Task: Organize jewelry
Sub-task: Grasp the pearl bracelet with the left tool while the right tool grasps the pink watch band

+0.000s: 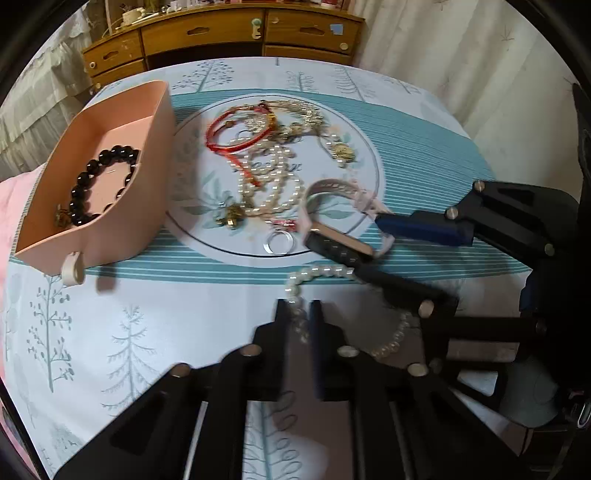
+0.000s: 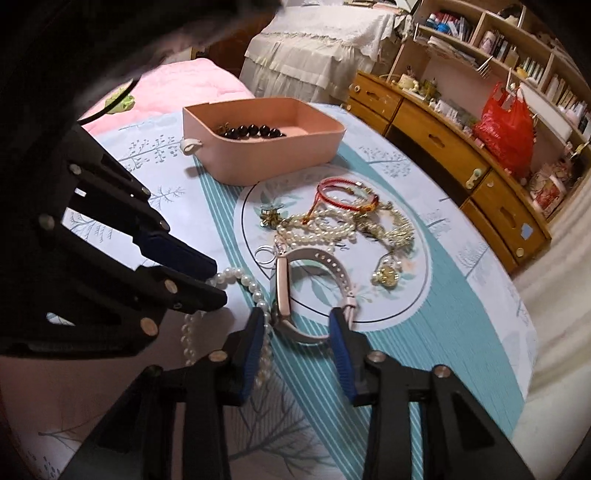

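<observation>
A white pearl bracelet [image 1: 317, 273] [image 2: 236, 275] lies on the tablecloth, and my left gripper [image 1: 299, 304] [image 2: 219, 282] is shut on a stretch of it. Just beyond lies a pink-strapped watch [image 1: 340, 242] [image 2: 282, 288]. My right gripper [image 2: 295, 317] [image 1: 367, 247] straddles the watch, one pad against its case and the other against its strap. A pink box [image 1: 122, 229] [image 2: 280, 155] at the left holds a black bead bracelet [image 1: 85, 177] [image 2: 255, 130]. A tangle of pearl and gold jewellery [image 1: 273, 173] [image 2: 332, 221] with a red cord bracelet [image 1: 236, 136] [image 2: 340, 192] fills the cloth's round medallion.
A wooden dresser [image 1: 240, 33] [image 2: 443, 147] stands past the table's far edge, with a red bag [image 2: 506, 129] on it. A pink blanket [image 2: 177, 88] lies behind the box. A small silver ring [image 1: 280, 243] rests near the watch. Bare cloth shows in the foreground.
</observation>
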`<move>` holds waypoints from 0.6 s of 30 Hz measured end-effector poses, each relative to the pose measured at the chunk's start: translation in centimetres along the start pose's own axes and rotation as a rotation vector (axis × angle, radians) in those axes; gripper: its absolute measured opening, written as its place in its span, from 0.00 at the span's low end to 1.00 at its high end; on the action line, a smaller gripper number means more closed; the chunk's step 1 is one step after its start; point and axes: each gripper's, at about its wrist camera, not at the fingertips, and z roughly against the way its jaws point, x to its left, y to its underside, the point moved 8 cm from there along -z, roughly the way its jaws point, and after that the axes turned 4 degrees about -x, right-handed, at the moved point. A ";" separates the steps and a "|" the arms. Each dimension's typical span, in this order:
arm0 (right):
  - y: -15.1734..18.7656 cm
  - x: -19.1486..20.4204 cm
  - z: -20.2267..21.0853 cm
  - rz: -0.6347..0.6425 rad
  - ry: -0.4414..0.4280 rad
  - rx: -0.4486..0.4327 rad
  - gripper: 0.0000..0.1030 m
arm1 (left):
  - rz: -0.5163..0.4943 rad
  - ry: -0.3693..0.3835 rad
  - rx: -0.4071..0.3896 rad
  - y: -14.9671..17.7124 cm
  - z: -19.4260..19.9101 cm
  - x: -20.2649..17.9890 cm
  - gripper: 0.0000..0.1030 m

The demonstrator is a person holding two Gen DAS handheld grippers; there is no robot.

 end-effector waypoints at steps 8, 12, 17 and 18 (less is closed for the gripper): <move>-0.7 0.1 -0.7 -0.075 -0.036 -0.006 0.10 | 0.026 0.019 -0.009 0.1 0.3 0.7 0.05; -0.9 -0.8 -0.4 -0.200 -0.065 -0.015 0.08 | 0.031 0.008 -0.035 0.0 1.3 1.7 0.05; -1.6 -1.7 0.4 -0.342 -0.085 -0.050 0.04 | 0.036 0.014 -0.085 -1.2 3.3 2.7 0.05; -2.0 -1.9 0.6 -0.367 -0.091 -0.063 0.03 | 0.031 0.010 -0.097 -1.5 3.8 3.0 0.05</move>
